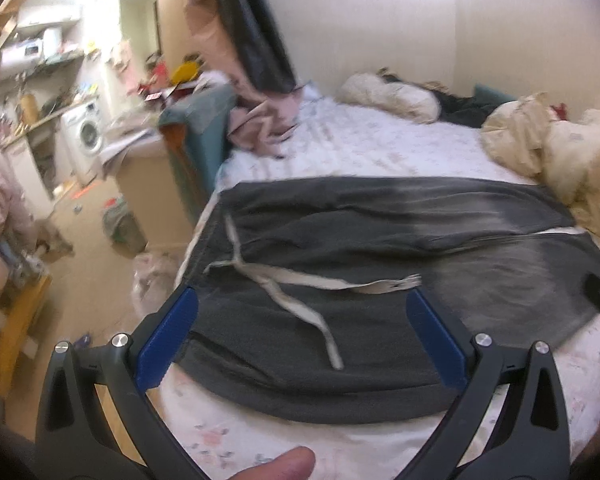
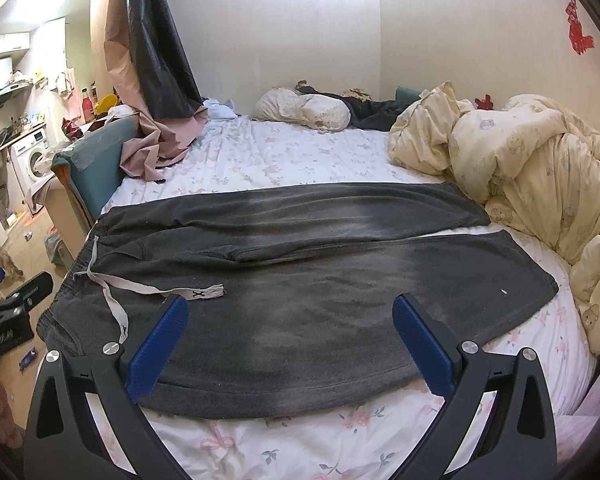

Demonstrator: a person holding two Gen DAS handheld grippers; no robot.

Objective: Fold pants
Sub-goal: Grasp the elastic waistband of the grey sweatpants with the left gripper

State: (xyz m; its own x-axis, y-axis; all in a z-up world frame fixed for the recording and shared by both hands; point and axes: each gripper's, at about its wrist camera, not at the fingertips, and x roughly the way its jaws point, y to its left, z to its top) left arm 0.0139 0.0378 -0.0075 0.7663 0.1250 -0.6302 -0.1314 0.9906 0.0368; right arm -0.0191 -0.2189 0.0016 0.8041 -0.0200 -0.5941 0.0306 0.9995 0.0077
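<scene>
Two grippers (image 1: 302, 300) (image 2: 290, 308) gaping, pants (image 2: 300, 280) flat

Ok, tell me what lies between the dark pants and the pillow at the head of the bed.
Only bare floral bedsheet lies between the pants and the pillow, seen best in the right wrist view.
</scene>
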